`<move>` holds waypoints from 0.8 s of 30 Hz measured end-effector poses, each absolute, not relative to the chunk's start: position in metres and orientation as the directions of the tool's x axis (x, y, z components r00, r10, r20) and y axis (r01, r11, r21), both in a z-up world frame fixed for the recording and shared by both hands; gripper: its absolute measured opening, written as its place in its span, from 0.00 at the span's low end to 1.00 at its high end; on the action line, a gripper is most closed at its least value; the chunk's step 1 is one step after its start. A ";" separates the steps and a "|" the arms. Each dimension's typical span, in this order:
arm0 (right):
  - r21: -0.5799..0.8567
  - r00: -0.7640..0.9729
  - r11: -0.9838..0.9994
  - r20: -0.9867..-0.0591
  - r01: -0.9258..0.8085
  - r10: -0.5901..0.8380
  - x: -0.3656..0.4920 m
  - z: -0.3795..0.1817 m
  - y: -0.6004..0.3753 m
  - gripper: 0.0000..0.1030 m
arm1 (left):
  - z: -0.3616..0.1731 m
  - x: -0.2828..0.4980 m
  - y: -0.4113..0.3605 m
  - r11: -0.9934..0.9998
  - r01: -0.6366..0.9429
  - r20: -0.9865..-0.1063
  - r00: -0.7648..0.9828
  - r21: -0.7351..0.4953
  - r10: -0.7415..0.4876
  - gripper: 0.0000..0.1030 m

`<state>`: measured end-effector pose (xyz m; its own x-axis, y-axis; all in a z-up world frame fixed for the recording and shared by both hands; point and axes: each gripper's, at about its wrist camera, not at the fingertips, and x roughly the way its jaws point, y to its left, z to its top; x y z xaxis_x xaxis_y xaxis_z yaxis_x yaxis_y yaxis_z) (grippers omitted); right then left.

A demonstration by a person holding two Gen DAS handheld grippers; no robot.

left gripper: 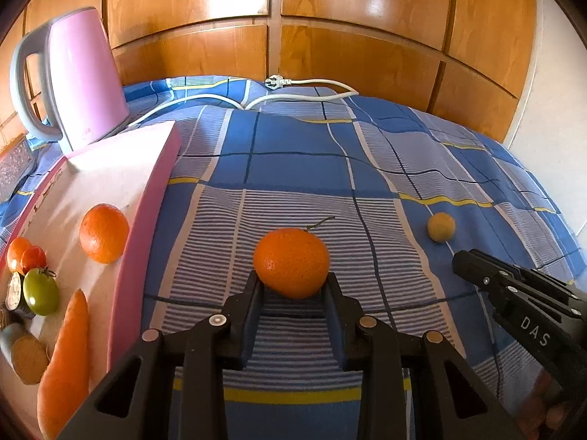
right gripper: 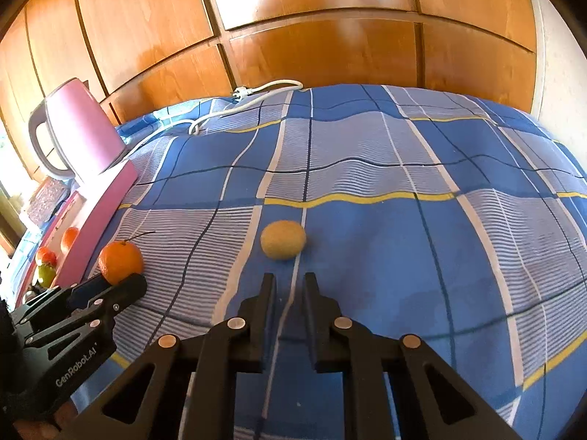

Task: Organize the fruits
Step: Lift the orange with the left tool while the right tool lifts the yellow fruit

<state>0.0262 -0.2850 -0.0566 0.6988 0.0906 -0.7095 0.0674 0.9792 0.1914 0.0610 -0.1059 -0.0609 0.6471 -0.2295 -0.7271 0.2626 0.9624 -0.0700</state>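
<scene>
The left gripper [left gripper: 293, 286] is pinching the one stemmed orange tangerine [left gripper: 291, 262] on the blue checked cloth [left gripper: 293, 168], probably bound for the pink-rimmed tray [left gripper: 146, 198] along its left edge, while the right gripper [right gripper: 290, 282] is hanging closed and empty short of the single yellowish round fruit [right gripper: 283, 239].

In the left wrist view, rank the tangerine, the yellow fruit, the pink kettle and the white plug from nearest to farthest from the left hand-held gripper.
1. Tangerine, clamped between the fingers of the left hand-held gripper.
2. Yellow fruit, on the cloth to the right, a little beyond.
3. Pink kettle, far left, behind the pink box.
4. White plug, at the back edge by the wooden panels.
</scene>
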 end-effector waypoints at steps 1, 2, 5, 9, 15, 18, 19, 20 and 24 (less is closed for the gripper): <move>0.192 0.700 0.979 -0.709 0.071 0.088 0.026 -0.057 -0.286 0.14 | -0.061 0.060 -0.106 0.962 0.263 -0.727 0.646 -0.072 -0.231 0.31; 0.197 0.698 0.978 -0.710 0.072 0.091 0.026 -0.057 -0.287 0.16 | -0.061 0.060 -0.105 0.962 0.264 -0.727 0.646 -0.074 -0.233 0.31; 0.201 0.692 0.976 -0.716 0.079 0.092 0.034 -0.052 -0.286 0.32 | -0.061 0.060 -0.104 0.961 0.266 -0.726 0.645 -0.078 -0.237 0.31; 0.175 0.693 0.982 -0.717 0.074 0.076 0.050 -0.046 -0.280 0.40 | -0.061 0.061 -0.103 0.961 0.261 -0.728 0.641 -0.093 -0.245 0.31; 0.066 0.648 0.996 -0.761 0.055 0.015 0.074 -0.056 -0.268 0.31 | -0.061 0.062 -0.103 0.960 0.262 -0.726 0.641 -0.099 -0.250 0.31; 0.065 0.654 0.996 -0.757 0.058 0.012 0.073 -0.058 -0.269 0.28 | -0.061 0.063 -0.105 0.961 0.262 -0.726 0.643 -0.092 -0.245 0.31; 0.062 0.655 0.996 -0.756 0.058 0.009 0.072 -0.058 -0.269 0.28 | -0.060 0.062 -0.105 0.961 0.261 -0.727 0.642 -0.093 -0.245 0.31; 0.059 0.655 0.997 -0.755 0.056 0.007 0.071 -0.057 -0.268 0.28 | -0.059 0.063 -0.105 0.960 0.261 -0.729 0.638 -0.099 -0.249 0.31; 0.067 0.658 0.997 -0.753 0.048 0.018 0.063 -0.057 -0.264 0.28 | -0.058 0.061 -0.105 0.959 0.262 -0.734 0.631 -0.103 -0.252 0.31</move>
